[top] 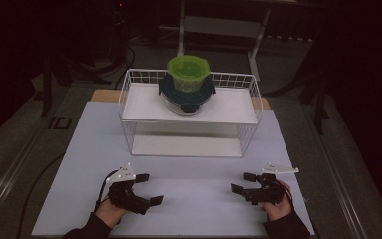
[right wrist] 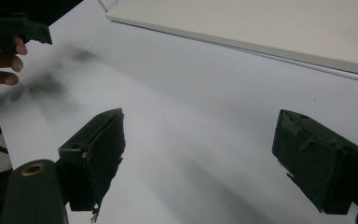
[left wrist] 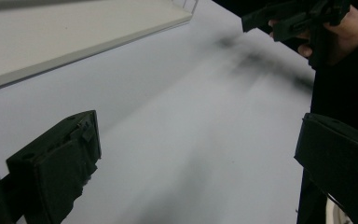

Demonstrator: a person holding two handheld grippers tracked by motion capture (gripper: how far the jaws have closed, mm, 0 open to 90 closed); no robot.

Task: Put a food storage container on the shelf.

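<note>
Both grippers, the left gripper [top: 148, 188] and the right gripper [top: 243, 182], are resting low on the desk [top: 194, 199] with jaws spread and empty, while the stacked containers [top: 188, 84] are sitting well ahead on the wire rack's [top: 129, 94] upper shelf, midway between them.

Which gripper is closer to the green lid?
Left, slightly. The left gripper sits front-left of the green lid; the right gripper sits front-right, a bit farther off.

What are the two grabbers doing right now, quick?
Left gripper: open, holding nothing, just above the table.
Right gripper: open, holding nothing.
</note>
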